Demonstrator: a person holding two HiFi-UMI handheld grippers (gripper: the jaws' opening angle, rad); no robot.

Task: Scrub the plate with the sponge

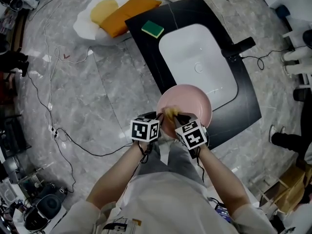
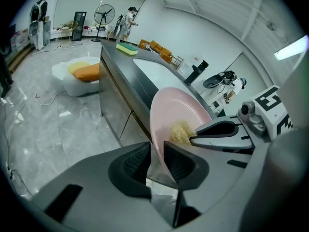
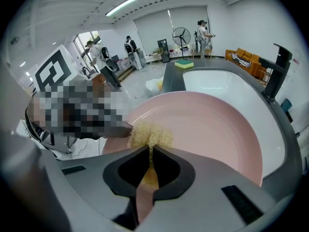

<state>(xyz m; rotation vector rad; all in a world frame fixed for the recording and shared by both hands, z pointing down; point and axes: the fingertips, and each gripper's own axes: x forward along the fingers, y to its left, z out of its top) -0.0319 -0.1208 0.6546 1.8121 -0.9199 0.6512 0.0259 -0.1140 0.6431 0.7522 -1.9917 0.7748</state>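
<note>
Gripping the plate (image 2: 176, 110) by its near rim, left gripper (image 2: 157, 153) is clamped on it; plate is held tilted on edge over the near edge of the sink (image 1: 195, 48). Right gripper (image 3: 150, 161) is clenched on the sponge (image 3: 152, 135), which is pressed to the plate's inner face just beside the left grip. Most bare face lies ahead of the right gripper, toward the sink. Stroke is best run that way, away from the held rim.

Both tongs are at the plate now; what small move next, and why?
Probably sweep the right tongs across the pink plate: their yellow sponge touches its face near the rim, and the left tongs clamp that rim steady.
</note>
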